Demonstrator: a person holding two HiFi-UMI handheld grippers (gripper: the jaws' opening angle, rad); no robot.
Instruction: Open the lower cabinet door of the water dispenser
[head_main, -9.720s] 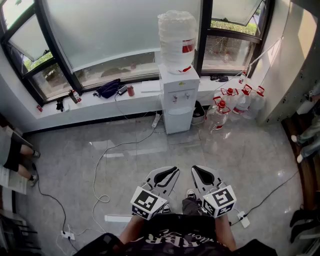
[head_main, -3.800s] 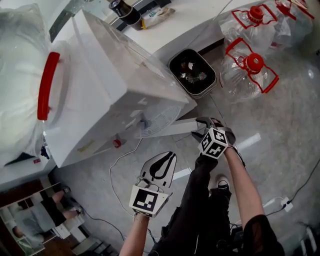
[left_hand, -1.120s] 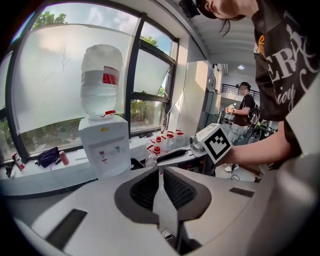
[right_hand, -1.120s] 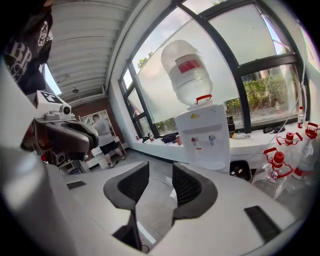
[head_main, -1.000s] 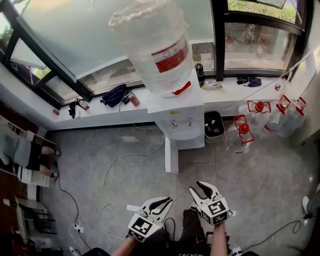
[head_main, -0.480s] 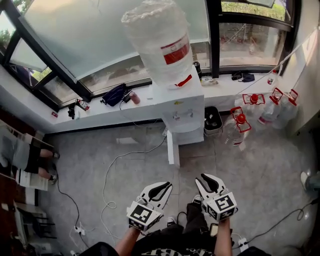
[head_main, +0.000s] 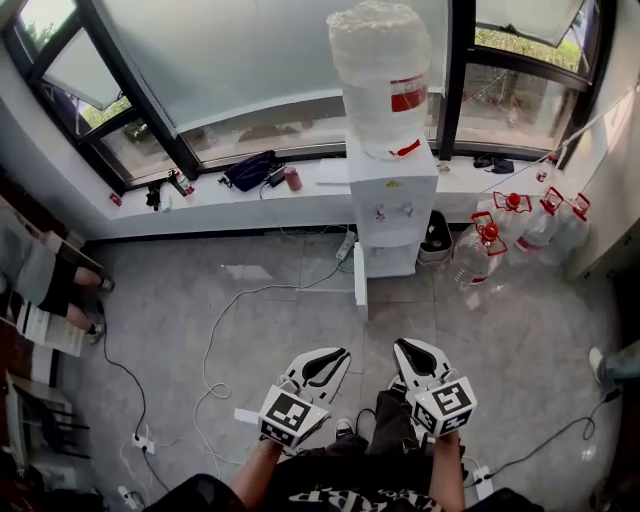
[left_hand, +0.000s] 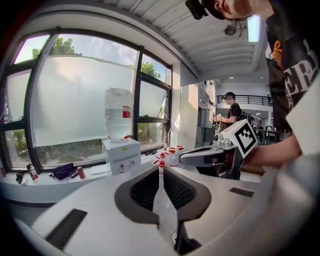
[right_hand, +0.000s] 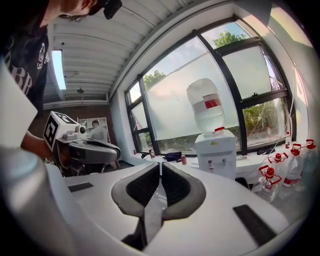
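Two empty claws and a door that's already open, so I reckon the job is pretty much done. The water dispenser (head_main: 392, 200) stands upper right of centre in the head view. Its lower cabinet door (head_main: 359, 290) sticks out edge-on toward the bottom of the frame, on the dispenser's left side. Both grippers sit at the bottom of that frame, well apart from it.

The left gripper (left_hand: 161, 167) has its jaws together with nothing in them. The right gripper (right_hand: 161, 164) is closing, tips practically meeting, and nothing's between them either.

My guess for the next move: none needed, unless the door has to go wider. Then I'd have to get back in close and hook its free edge with one claw.

Containers:
- The big water bottle (head_main: 382, 70) sits upside down on top of the dispenser. It's wrapped in plastic and I can't tell how full it is.
- A cluster of clear jugs (head_main: 497, 235) with red caps stands right of the dispenser. Contents aren't readable.
- A dark bin (head_main: 436, 232) is just beside the dispenser, too small to see into.
- The cabinet interior is hidden from every view.
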